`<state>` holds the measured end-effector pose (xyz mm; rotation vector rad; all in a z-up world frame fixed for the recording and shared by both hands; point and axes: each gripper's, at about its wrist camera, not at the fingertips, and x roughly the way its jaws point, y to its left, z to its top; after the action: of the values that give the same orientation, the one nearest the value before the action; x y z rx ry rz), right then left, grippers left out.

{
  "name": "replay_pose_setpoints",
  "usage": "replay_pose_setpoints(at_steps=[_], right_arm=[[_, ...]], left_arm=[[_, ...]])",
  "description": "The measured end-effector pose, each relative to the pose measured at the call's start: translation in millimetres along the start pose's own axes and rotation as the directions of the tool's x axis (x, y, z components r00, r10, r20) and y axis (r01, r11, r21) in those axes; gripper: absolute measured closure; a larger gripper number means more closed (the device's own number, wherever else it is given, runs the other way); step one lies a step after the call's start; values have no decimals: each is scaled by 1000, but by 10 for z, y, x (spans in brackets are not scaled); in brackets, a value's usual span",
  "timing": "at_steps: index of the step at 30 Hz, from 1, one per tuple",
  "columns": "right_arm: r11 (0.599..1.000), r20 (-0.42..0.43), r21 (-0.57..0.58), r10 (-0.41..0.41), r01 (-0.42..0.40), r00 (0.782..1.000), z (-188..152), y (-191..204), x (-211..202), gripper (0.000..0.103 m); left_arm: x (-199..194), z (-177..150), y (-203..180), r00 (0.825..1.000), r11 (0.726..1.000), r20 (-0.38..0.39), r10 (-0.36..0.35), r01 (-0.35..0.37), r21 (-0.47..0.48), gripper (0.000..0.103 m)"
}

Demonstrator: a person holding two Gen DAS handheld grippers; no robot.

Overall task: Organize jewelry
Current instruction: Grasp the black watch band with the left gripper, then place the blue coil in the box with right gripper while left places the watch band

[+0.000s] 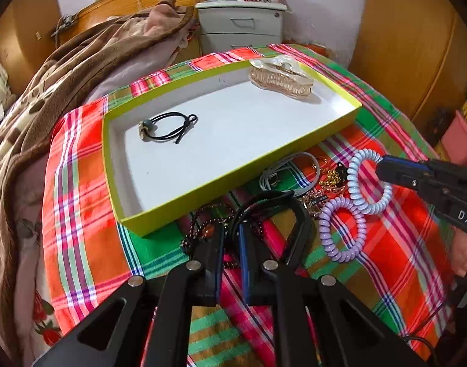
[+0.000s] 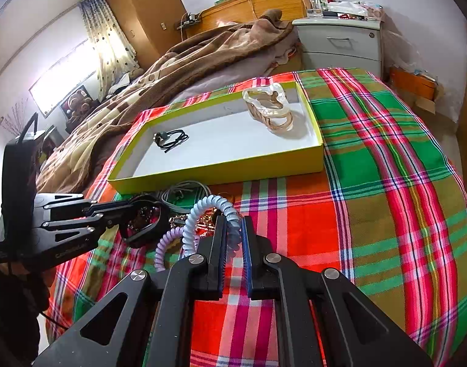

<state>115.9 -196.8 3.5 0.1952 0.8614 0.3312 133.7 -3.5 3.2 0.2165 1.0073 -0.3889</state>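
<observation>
The pale-blue coil hair tie (image 2: 213, 214) is clenched by the right tool (image 2: 232, 238), a black headband (image 1: 276, 211) by the left tool (image 1: 232, 238), so transfer into the yellow-rimmed tray (image 2: 218, 172) is judged next.

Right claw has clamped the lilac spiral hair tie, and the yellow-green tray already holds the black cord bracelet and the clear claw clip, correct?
Not quite: the right claw is shut on the pale blue spiral hair tie, as the right wrist view shows. The lilac spiral hair tie lies on the cloth. The tray contents are right.

Tray (image 1: 337, 128) middle lies open; jewelry pile (image 1: 325, 183) crowds its front.
</observation>
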Motion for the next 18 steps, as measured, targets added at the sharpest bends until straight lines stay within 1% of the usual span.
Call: replay_pose_setpoints(at_steps=[4,7,14,18], right_arm=[[1000,6,4,0,0,1000,-2,-2,-24,93],[1000,11,3,-1,1,1000,-2,14,-42,93],[1000,28,-9,-4,5,1000,38,65,-104,93],[1000,45,-21,-6,7,999,114,112,-155,93]], left_arm=[[-108,-83,0,999,999,26,-22,23,-24,93],[-191,-127,41,998,998,48,-32,35,-60,93],[-300,-171,156,997,992,73,-16,25,-124,93],[-391,-126,253,995,988,100,-1,17,-156,93]])
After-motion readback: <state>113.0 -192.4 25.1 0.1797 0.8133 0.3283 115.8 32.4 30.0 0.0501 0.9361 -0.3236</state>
